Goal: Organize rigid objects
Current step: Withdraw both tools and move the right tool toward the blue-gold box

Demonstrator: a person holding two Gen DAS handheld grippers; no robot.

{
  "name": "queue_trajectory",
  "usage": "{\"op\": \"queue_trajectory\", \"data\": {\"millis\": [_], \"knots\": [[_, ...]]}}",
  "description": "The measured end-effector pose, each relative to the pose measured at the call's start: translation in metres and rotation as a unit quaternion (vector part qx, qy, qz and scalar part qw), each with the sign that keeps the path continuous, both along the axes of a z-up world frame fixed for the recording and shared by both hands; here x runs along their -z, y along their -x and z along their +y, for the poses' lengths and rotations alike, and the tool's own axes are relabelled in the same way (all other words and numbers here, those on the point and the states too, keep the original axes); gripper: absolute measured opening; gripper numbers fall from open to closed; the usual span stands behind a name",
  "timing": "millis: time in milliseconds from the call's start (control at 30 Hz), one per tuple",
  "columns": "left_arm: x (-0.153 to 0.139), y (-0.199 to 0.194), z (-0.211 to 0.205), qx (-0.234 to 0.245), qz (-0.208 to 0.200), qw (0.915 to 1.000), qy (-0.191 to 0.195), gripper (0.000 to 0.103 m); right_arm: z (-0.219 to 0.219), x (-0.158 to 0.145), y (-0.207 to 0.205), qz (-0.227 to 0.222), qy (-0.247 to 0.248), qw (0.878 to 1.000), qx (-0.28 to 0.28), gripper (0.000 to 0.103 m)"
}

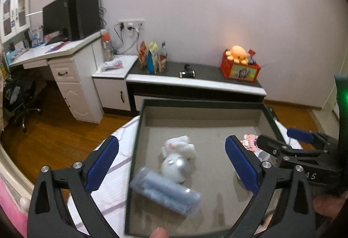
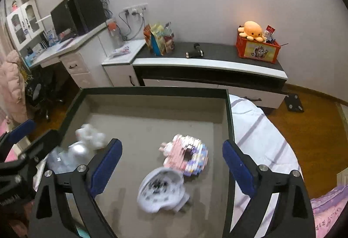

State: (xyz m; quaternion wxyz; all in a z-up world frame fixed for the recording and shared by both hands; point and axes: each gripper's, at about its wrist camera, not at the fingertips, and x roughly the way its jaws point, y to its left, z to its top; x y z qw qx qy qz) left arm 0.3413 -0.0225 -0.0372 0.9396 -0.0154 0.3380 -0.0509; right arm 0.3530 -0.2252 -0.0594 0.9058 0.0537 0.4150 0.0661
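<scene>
A: State of the two grippers?
B: Left gripper spread wide, nothing between its pads. Right gripper also spread wide, gripping nothing. Both hang over one box at frame centre.

A: Contents, counted?
B: Four items on the box floor. One clear tube, lower centre of the left view, lying on its side. One white rabbit toy just above it, touching. One pink block model, centre of the right view. One white cup, tipped over, just below the model
</scene>
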Motion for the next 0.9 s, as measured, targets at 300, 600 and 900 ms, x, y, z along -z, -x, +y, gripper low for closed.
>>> {"op": "queue_trajectory", "data": {"millis": [300, 600, 900], "knots": [[-0.031, 0.084, 0.018, -0.029, -0.039, 0.9988, -0.010, 0.103, 0.004, -0.039, 0.092, -0.062, -0.043, 0.997, 0.036, 0.095], [-0.047, 0.174, 0.028, -0.034, -0.062, 0.9975, 0.005, 0.103, 0.012, -0.063, 0.191, -0.102, -0.062, 0.993, 0.027, 0.095], [-0.040, 0.262, 0.029, -0.037, -0.065, 0.9972, 0.006, 0.103, 0.004, -0.053, 0.284, -0.122, -0.078, 0.989, 0.042, 0.095]]}}
